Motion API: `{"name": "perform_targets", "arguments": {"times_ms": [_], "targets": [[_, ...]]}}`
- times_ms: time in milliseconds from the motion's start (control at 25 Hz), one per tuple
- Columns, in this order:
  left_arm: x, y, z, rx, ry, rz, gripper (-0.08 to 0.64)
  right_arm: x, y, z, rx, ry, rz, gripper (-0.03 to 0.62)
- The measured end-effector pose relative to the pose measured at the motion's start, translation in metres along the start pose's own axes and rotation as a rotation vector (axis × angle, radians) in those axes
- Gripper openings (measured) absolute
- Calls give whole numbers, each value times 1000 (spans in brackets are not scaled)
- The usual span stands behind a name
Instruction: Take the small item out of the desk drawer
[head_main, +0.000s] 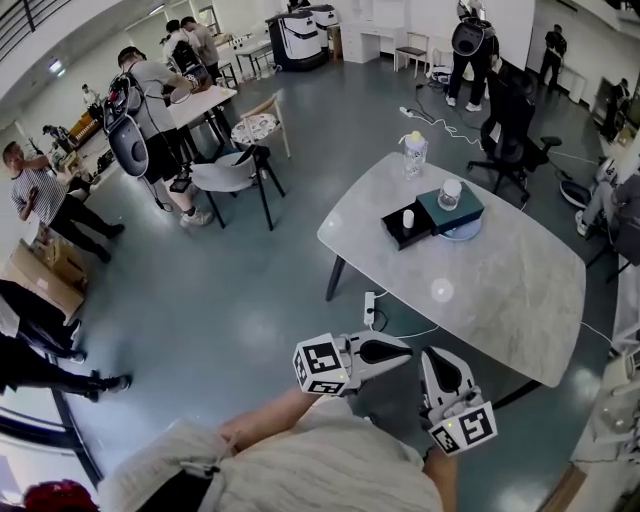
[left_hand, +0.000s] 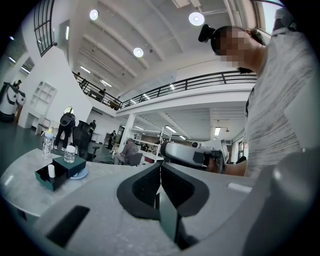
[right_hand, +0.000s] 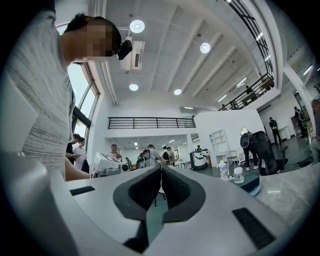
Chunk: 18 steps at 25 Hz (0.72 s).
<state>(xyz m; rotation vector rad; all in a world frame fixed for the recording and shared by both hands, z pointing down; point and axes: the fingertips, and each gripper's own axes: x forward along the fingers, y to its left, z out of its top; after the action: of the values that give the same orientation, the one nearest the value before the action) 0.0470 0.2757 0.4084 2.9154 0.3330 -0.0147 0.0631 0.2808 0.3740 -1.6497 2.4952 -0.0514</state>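
Hovering low-centre in the head view, left gripper (head_main: 405, 352) and right gripper (head_main: 433, 355) sit near the person's chest, well apart from the tabletop (head_main: 500, 290), where the small white item (head_main: 408, 218) stands in the open drawer (head_main: 398, 232). Left gripper view: jaws together, empty. Right gripper view: jaws closed, empty.

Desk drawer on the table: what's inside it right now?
The open drawer holds one small white cylinder, standing upright. Nothing else shows in the exposed part. Any rear section still inside the dark green case is covered, so it cannot be checked.
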Motion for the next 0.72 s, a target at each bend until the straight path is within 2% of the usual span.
{"name": "perform_targets", "arguments": {"times_ms": [360, 720], "targets": [[6, 63, 15, -7, -2, -5, 16, 48, -41, -2, 3, 5, -23, 11], [-12, 162, 42, -7, -25, 29, 15, 140, -81, -9, 21, 16, 9, 11]]}}
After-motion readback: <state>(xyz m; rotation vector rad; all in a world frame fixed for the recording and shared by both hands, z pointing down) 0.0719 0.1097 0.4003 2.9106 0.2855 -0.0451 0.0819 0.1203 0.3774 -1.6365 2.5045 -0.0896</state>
